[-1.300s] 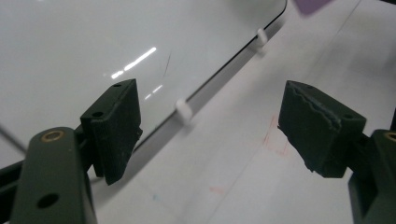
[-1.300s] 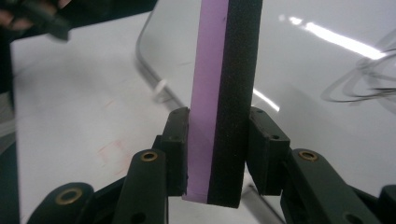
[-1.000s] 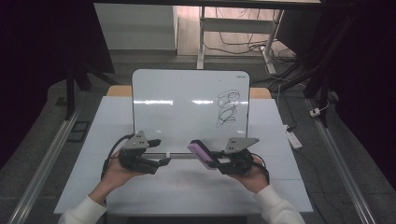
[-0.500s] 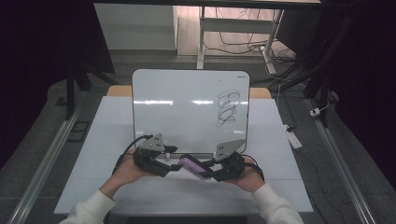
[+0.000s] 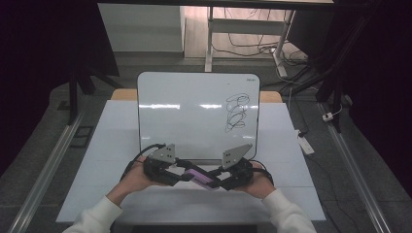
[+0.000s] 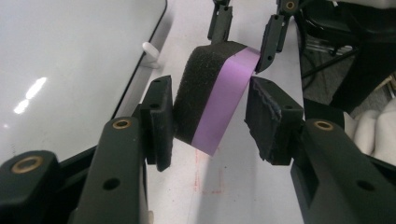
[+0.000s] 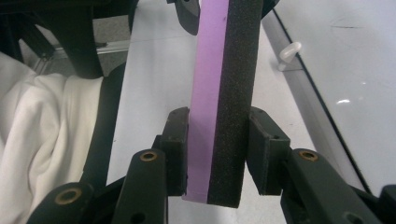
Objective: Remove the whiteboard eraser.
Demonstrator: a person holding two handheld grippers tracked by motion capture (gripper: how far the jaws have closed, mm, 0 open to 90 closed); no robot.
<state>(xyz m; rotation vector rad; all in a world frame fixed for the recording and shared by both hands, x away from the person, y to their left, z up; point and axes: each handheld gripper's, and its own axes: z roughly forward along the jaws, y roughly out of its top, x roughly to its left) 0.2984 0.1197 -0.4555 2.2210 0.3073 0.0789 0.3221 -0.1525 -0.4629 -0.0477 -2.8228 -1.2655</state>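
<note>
1. A white table (image 5: 121, 145) carries a whiteboard (image 5: 194, 116) propped up at a tilt, with a black scribble (image 5: 236, 112) on its right half. Both hands meet just in front of the board's lower edge.

2. The whiteboard eraser (image 5: 201, 177), a purple back on black foam, hangs in the air between the two grippers, above the table and just below the board's bottom edge. Its long axis runs from one gripper to the other, roughly level across the table.

3. The right gripper (image 7: 217, 149) is clenched on one end of the eraser, one pad flat on the purple face and the other on the foam.

4. The left gripper (image 6: 210, 122) straddles the other end. Its jaws have just been closing around the eraser. One pad (image 6: 161, 121) seems to touch the foam side, while the other pad (image 6: 268, 116) stands apart from the purple face, so it has no grip yet.

5. The coming move, I judge, turns on this: the eraser lies straight ahead of the left gripper and already inside its jaws, so a hand-over needs only a squeeze.

6. Hard to make out:
   - in the high view the jaws and eraser merge into one dark cluster;
   - whether the foam-side pad truly presses is unclear;
   - the right gripper view cuts off the eraser's far end.
</note>
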